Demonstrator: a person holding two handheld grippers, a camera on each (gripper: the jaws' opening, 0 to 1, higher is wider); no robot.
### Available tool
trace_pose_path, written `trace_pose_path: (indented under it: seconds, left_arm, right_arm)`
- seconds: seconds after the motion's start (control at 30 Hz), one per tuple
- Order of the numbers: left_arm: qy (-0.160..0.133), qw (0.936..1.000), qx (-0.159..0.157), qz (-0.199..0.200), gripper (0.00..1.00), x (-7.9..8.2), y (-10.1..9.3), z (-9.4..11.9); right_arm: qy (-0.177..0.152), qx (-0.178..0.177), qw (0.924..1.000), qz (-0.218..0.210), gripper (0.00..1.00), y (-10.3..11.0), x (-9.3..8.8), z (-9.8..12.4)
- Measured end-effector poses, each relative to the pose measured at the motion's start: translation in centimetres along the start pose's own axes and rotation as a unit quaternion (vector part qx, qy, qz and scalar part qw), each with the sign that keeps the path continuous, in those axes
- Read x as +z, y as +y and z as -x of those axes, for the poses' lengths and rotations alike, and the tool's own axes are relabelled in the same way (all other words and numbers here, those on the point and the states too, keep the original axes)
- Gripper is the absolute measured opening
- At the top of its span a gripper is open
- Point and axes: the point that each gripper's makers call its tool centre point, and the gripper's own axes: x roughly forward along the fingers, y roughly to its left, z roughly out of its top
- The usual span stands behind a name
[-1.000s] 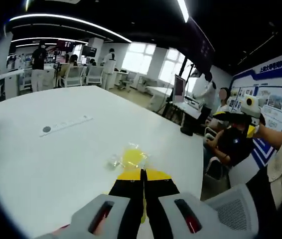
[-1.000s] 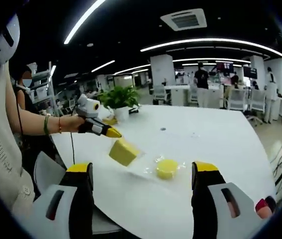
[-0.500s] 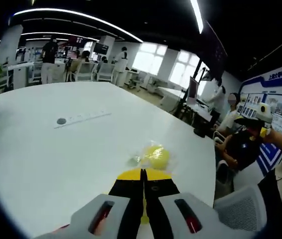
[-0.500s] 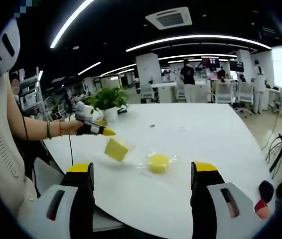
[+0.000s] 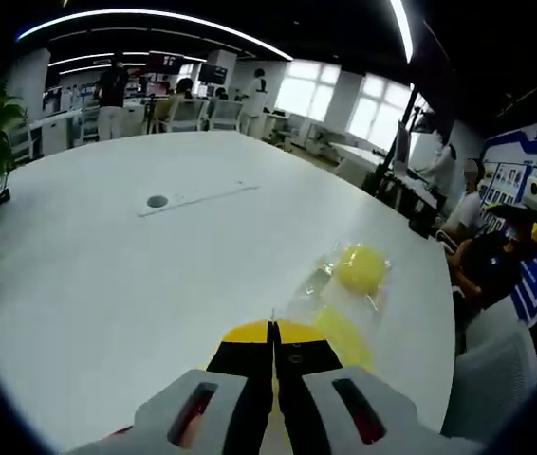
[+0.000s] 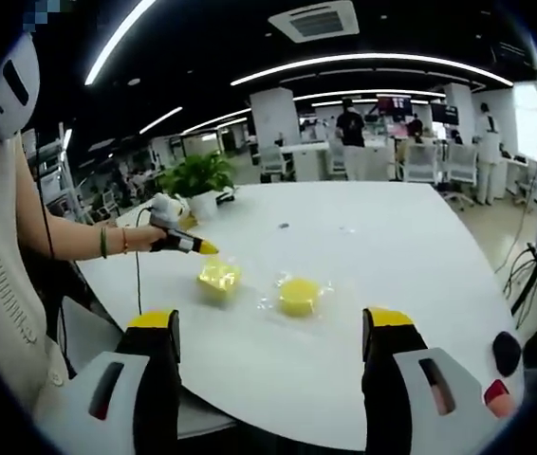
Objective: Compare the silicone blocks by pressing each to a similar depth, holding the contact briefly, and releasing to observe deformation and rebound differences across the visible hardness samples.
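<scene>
My left gripper (image 6: 202, 248), jaws closed and empty, hovers just beside the square block (image 6: 218, 276); the round block (image 6: 298, 294) lies beyond it, nearer my wide-open right gripper (image 6: 270, 332).

White table (image 5: 107, 265), potted plant (image 6: 195, 176)

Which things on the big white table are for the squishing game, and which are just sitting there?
For the job:
- square yellow block
- round yellow block
- left gripper, jaws closed, tip by the square block
- right gripper, jaws wide open

Just lying about:
- potted plant
- white table itself
- chairs far behind
</scene>
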Motion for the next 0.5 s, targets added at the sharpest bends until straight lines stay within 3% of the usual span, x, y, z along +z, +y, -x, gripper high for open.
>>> trace_pose_path:
  seconds: [0.27,0.5]
  left_arm:
    - [0.008,0.9996,0.020,0.021,0.00,-1.0,2.7,-1.2]
    - [0.021,0.9993,0.026,0.018,0.00,-2.2,3.6,-1.9]
  right_arm:
    - [0.016,-0.006,0.9999,-0.001,0.72,-0.4,-0.5,-0.5]
    - [0.019,-0.009,0.9998,-0.004,0.72,-0.9,-0.5,-0.7]
